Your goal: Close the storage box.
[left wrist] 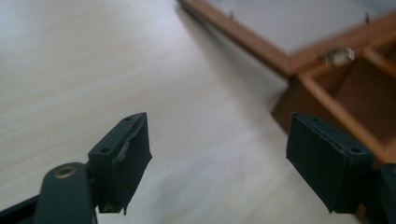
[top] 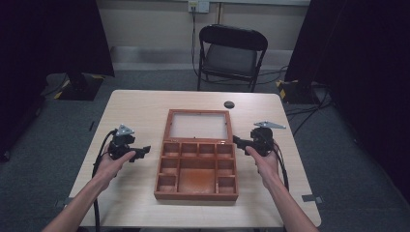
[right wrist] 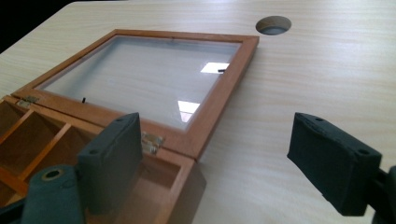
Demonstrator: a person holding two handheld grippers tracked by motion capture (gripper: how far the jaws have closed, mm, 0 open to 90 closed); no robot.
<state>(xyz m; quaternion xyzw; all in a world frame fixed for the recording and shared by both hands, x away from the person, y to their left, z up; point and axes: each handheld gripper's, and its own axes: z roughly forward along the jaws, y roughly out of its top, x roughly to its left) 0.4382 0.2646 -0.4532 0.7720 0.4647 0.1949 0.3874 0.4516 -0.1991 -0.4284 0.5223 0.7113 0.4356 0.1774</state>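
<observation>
The wooden box (top: pixel 197 154) lies open (glass lid flat behind it). Left gripper (top: pixel 143 151) and right gripper (top: pixel 237 140) flank it, jaws apart, gripping nothing.

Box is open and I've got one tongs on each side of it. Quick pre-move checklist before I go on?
1. Wooden box lid fully open, flat on table: ok.
2. Compartments free of items: ok, as far as the high view shows.
3. Left tongs open, nothing between jaws: ok.
4. Right tongs open, nothing held: ok.
5. Both tongs clear of the box: ok.
6. Hinges sound: cannot tell.
</observation>
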